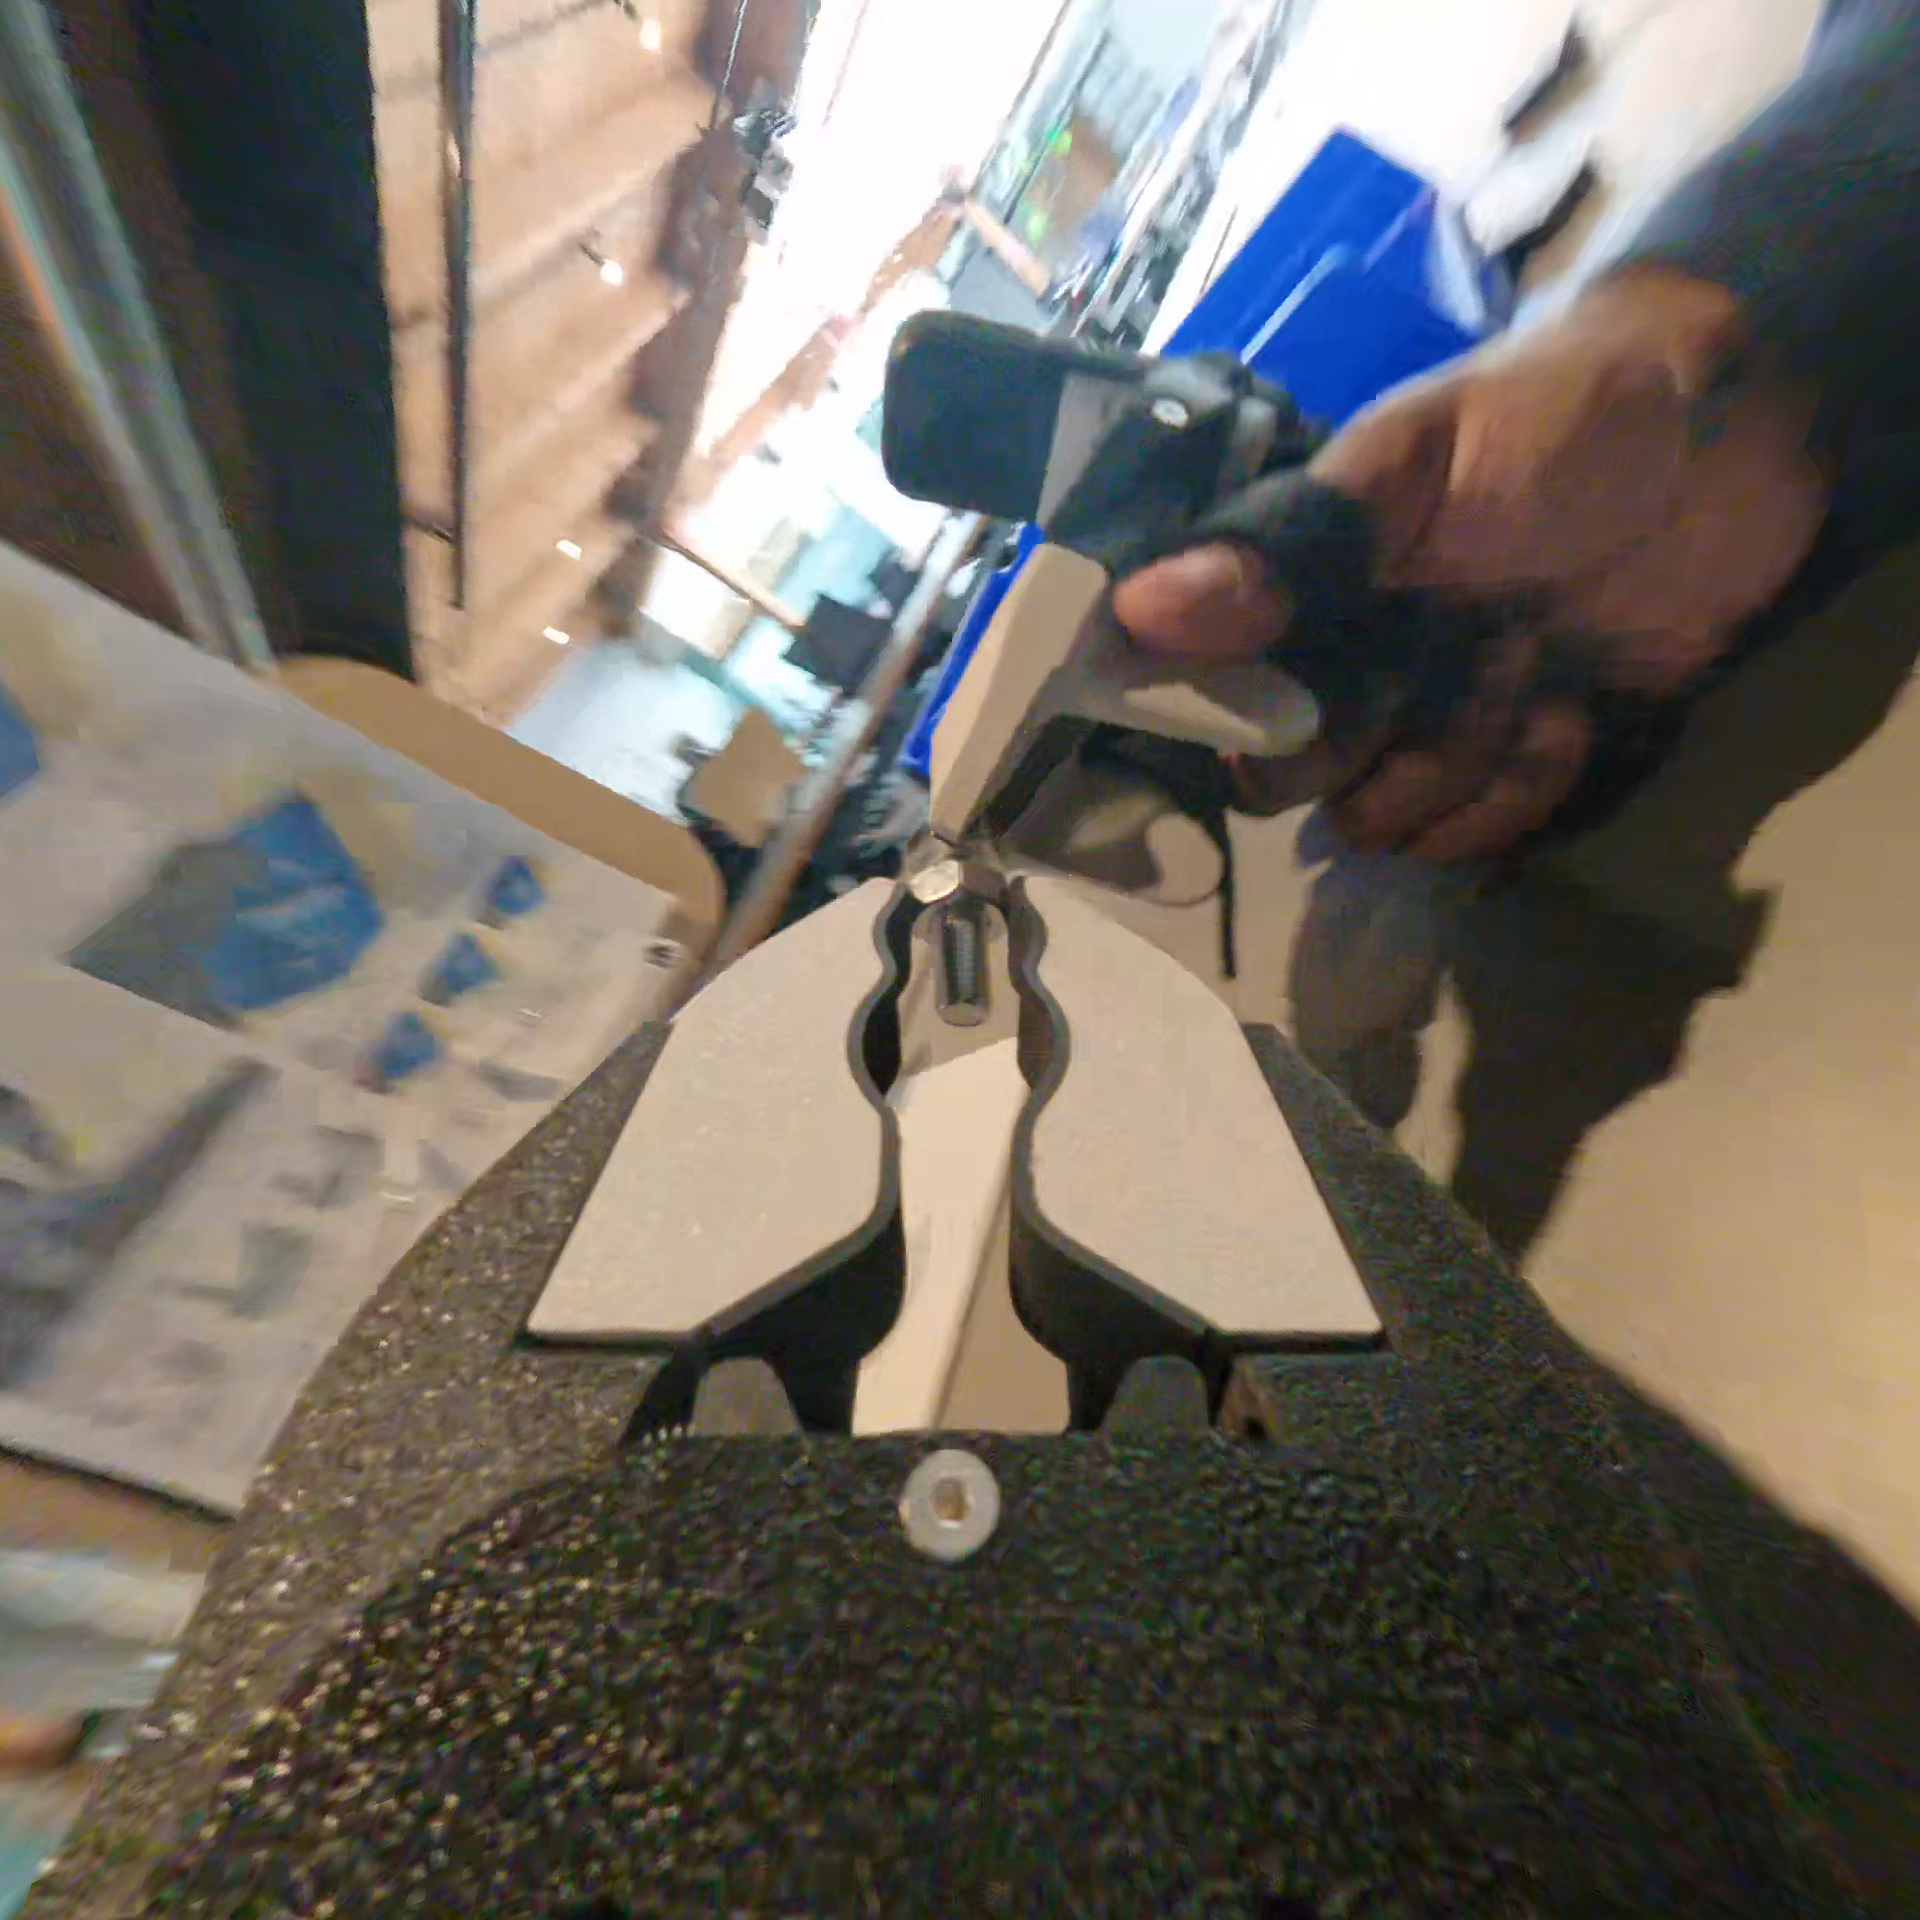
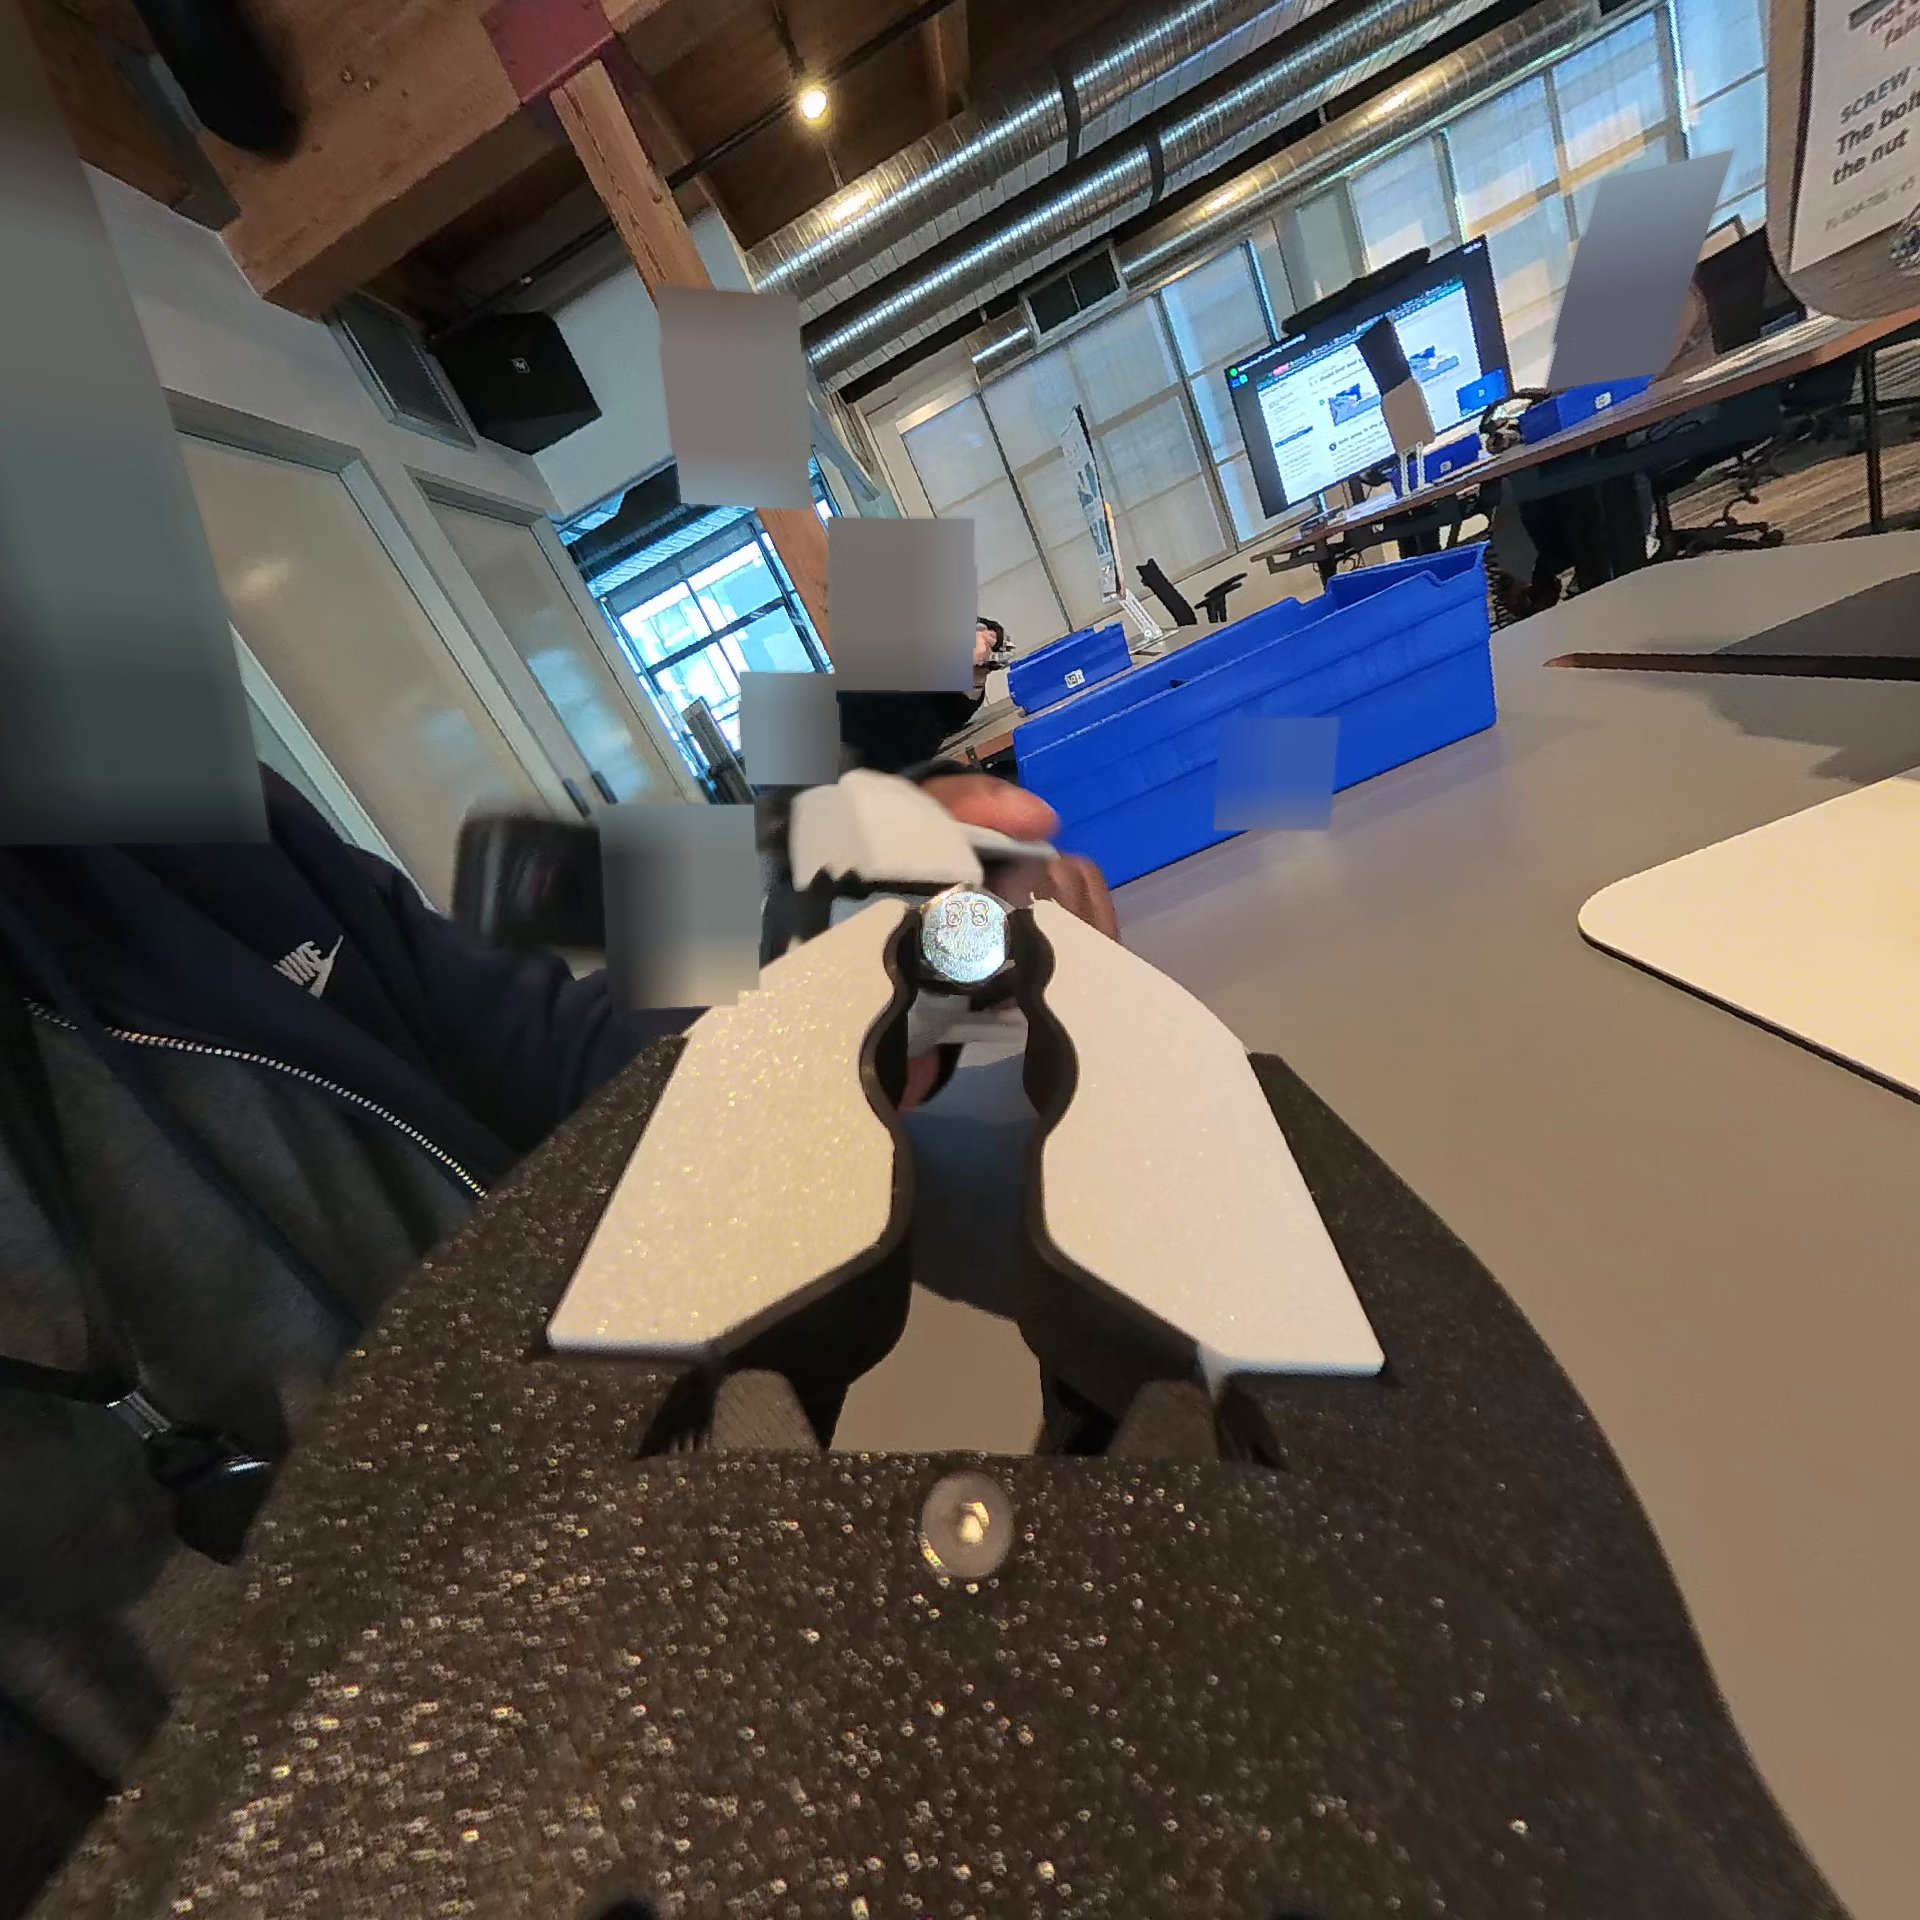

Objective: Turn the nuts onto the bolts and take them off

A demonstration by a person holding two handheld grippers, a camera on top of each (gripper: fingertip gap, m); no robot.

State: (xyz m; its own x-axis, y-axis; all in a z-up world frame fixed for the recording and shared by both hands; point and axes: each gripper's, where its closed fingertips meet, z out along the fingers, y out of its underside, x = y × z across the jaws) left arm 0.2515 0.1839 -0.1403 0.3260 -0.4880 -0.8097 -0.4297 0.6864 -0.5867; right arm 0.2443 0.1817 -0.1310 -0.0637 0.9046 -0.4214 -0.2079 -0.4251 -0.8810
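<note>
Pinching the bolt (image 2: 964,943) head, right gripper (image 2: 966,951) jaws nearly closed; left gripper (image 1: 951,904) jaws clamp its nut (image 1: 935,883).

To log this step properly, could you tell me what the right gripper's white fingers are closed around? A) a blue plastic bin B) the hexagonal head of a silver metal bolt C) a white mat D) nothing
B: the right gripper clamps the silver bolt's hexagonal head between its fingertips.
</note>
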